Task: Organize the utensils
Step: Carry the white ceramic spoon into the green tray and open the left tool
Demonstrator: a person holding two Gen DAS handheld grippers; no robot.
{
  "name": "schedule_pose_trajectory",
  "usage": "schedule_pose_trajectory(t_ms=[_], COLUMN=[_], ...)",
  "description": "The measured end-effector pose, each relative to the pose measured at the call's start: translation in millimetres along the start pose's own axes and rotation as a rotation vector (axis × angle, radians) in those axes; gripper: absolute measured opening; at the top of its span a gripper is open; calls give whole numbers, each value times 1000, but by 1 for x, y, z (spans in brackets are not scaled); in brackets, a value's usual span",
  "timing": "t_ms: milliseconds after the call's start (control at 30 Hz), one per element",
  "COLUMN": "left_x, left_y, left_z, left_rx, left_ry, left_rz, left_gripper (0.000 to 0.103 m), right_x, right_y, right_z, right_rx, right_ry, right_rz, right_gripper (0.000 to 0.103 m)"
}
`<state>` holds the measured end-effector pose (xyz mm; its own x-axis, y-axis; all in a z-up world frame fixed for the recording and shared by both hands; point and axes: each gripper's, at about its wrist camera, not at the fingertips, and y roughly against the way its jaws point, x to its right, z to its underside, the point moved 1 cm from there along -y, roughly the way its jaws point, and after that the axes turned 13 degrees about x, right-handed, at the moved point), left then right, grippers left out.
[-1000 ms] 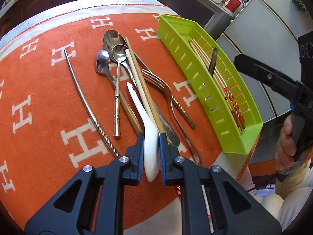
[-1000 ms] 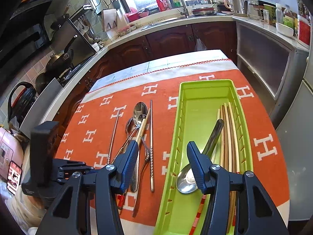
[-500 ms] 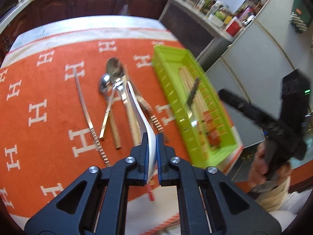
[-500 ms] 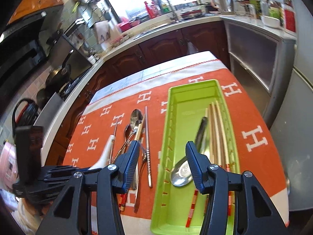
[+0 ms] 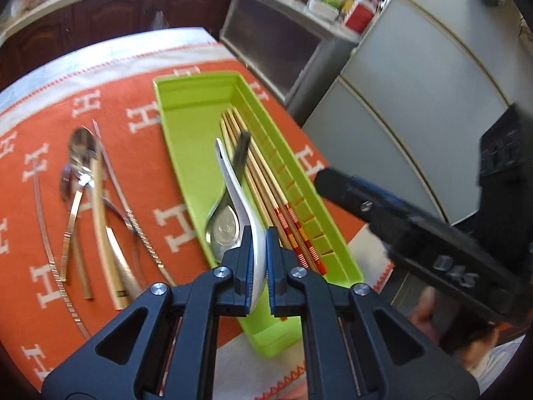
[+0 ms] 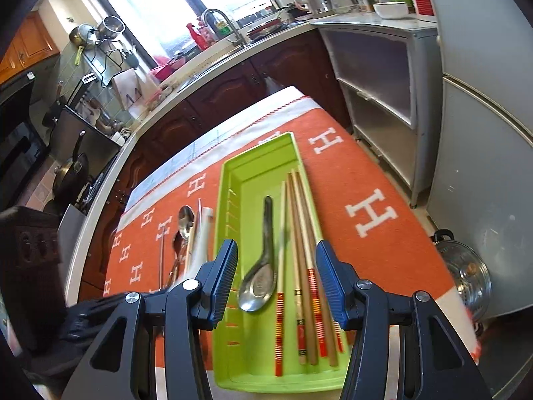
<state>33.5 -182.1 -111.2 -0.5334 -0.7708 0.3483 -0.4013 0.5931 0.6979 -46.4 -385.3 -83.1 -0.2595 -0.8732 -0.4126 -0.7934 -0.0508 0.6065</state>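
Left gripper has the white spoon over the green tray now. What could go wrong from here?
1. The left gripper pinches the white ceramic spoon only near its bowl end, so its long handle could swing or slip.
2. Released here, it may clatter onto the metal spoon in the green plastic tray.
3. The open right gripper hangs close by and could collide.

Table w/ orange cloth (image 5: 140, 153): green tray (image 5: 186, 126) right, loose utensils (image 5: 96, 206) left.

A: What couldn't you make out?
B: The loose cutlery (image 5: 96, 220) at nine o'clock was smeared by blur. The white spoon (image 5: 240, 196)'s bowl hid inside the jaws.
A: And the other gripper?
B: The right gripper (image 5: 416, 230), at three o'clock, was blurred and cut off by the edge.
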Motion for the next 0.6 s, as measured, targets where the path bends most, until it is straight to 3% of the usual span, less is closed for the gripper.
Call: schedule_pose_trajectory(t_ms=[233, 600], left_x=[-2, -8], left_y=[-28, 2], left_z=[16, 11], left_rx=[-83, -38], left_ry=[41, 43], left_rz=[-34, -38], left_gripper=[5, 5], right_x=[9, -9], right_y=[-5, -11], right_z=[8, 21], right_rx=[-23, -47], right_ry=[-6, 53], right_rz=[21, 28], right_gripper=[50, 51])
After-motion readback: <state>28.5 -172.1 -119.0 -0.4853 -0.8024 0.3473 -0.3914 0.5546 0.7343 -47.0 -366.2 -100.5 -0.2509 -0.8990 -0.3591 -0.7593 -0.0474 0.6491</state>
